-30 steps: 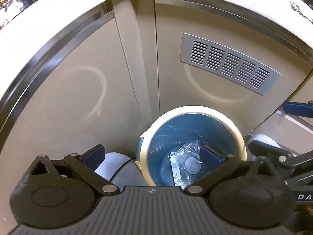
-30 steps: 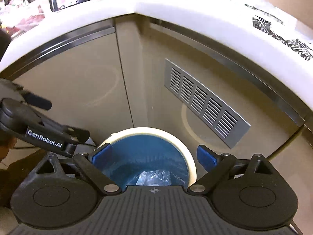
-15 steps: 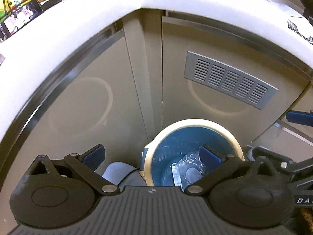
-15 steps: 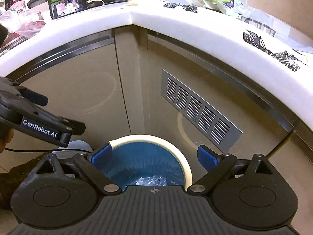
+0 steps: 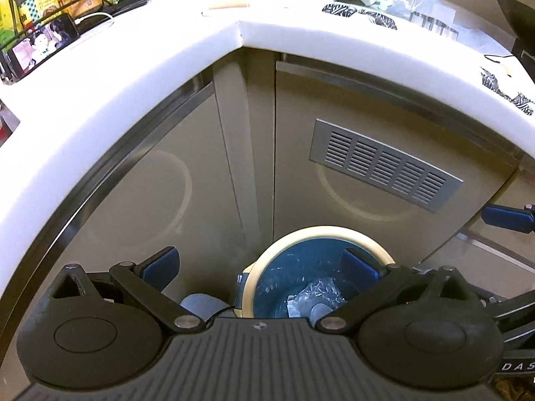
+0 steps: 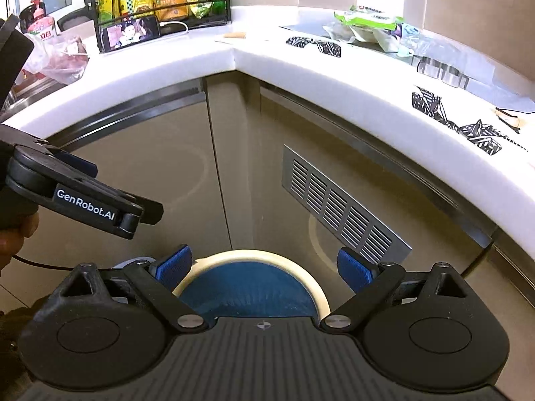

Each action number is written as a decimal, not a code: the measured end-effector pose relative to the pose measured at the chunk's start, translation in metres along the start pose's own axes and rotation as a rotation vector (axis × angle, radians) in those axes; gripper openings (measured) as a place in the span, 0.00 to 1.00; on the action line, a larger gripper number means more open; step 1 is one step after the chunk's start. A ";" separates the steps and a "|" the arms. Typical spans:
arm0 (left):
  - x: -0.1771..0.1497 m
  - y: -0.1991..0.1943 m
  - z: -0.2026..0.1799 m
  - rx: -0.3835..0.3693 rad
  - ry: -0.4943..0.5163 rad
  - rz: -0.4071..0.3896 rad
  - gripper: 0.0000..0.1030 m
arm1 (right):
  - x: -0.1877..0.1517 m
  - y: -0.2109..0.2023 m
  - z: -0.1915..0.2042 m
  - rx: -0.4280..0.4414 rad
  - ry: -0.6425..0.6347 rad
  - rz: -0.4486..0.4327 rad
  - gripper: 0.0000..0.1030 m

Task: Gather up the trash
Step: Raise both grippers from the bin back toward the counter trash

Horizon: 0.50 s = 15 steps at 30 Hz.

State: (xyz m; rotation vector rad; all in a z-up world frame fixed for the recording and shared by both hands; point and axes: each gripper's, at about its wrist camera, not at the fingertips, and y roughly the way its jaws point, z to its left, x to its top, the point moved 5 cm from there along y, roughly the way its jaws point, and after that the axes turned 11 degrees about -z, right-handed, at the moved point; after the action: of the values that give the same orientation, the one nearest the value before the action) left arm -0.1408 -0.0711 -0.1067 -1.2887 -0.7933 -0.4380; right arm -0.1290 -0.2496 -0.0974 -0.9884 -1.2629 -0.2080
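1. Below the inside corner of the counter (image 6: 214, 63), on the floor against the cabinet doors, stands the trash bin (image 5: 321, 234), cream-rimmed with a blue liner.
2. At the bottom of the bin lies a crumpled clear plastic wrapper (image 5: 317, 297), so by my judgement at least 1 piece is already collected.
3. The left tool (image 5: 259, 264) hangs above the bin with its blue pads spread wide and nothing between them.
4. The right tool (image 6: 264, 264) is likewise wide apart and empty, straddling the bin's rim from above.
5. More remains to do: near the counter's back edge on the right run lie a green-and-white package (image 6: 367, 20) and crumpled clear plastic (image 6: 414, 41), which look like trash still to fetch.
6. Black-and-white patterned scraps (image 6: 314, 45) sit along the counter's front edge; whether they are trash I cannot tell.
7. The wrapper in the bin is thin, shiny and creased, light enough to drop freely.
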 end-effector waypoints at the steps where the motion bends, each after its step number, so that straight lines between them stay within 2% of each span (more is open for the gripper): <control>1: 0.001 -0.001 0.000 -0.001 -0.002 -0.003 1.00 | 0.002 -0.001 0.000 0.002 0.001 -0.005 0.92; 8: 0.016 -0.010 0.004 -0.006 -0.005 -0.048 1.00 | 0.023 -0.013 -0.005 0.005 0.005 -0.076 0.92; 15: 0.039 -0.015 0.005 0.004 -0.003 -0.105 1.00 | 0.052 -0.029 -0.016 -0.009 0.008 -0.185 0.92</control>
State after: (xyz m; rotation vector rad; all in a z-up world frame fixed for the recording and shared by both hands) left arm -0.1261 -0.0642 -0.0675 -1.2478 -0.8663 -0.5181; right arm -0.1180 -0.2593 -0.0378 -0.8770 -1.3474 -0.3612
